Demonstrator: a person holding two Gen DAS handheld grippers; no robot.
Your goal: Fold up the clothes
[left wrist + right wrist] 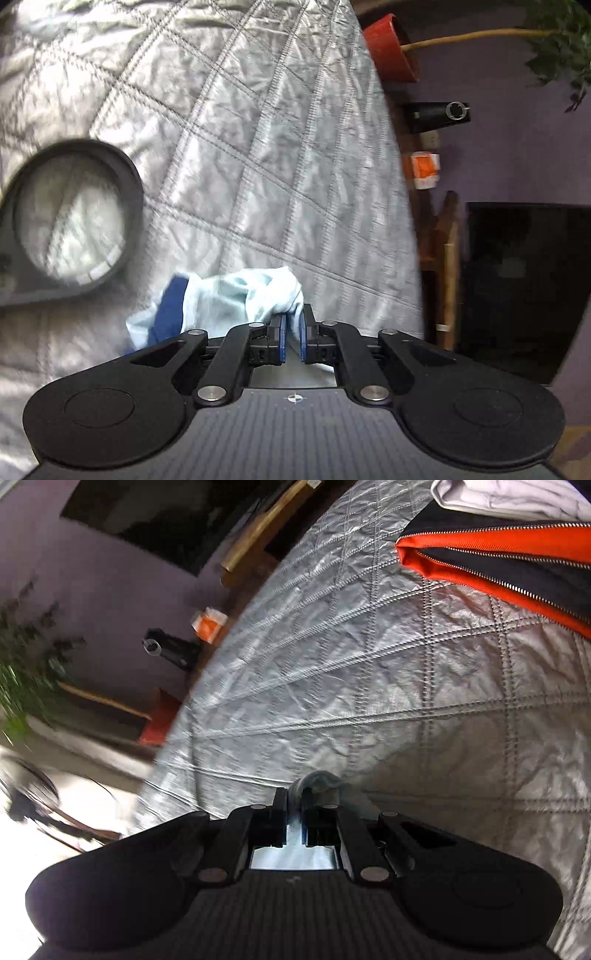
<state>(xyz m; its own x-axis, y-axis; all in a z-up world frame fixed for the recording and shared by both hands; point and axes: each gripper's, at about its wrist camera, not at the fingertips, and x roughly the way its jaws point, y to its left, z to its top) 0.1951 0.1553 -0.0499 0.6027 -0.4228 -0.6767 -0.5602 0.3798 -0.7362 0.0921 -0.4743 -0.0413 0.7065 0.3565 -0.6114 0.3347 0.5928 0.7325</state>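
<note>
In the left wrist view, the left gripper [291,325] pinches a light blue cloth [236,299] with a dark blue band; the two blue pads stand a little apart with the fabric between them. The cloth bunches in front of the fingers, over a grey quilted bed cover [229,155], and its lower part is hidden behind the gripper body, so I cannot say which kind of garment it is. At the left edge a blurred black ring [74,214] is cut off by the frame; what it belongs to is hard to tell.

In the right wrist view, the right gripper [294,797] also holds pale fabric [317,781] between its narrow jaws, but only a small grey-blue fold shows and it is blurred. Far on the bed cover [369,686] lies a black and orange jacket [498,561] with an open zipper, partly out of the frame, and a white cloth [498,494] lies behind it.

Beside the bed stands a red pot [391,48] with a plant stem coming out of it. A small orange and white box [424,170] carries no writing that I can read.
</note>
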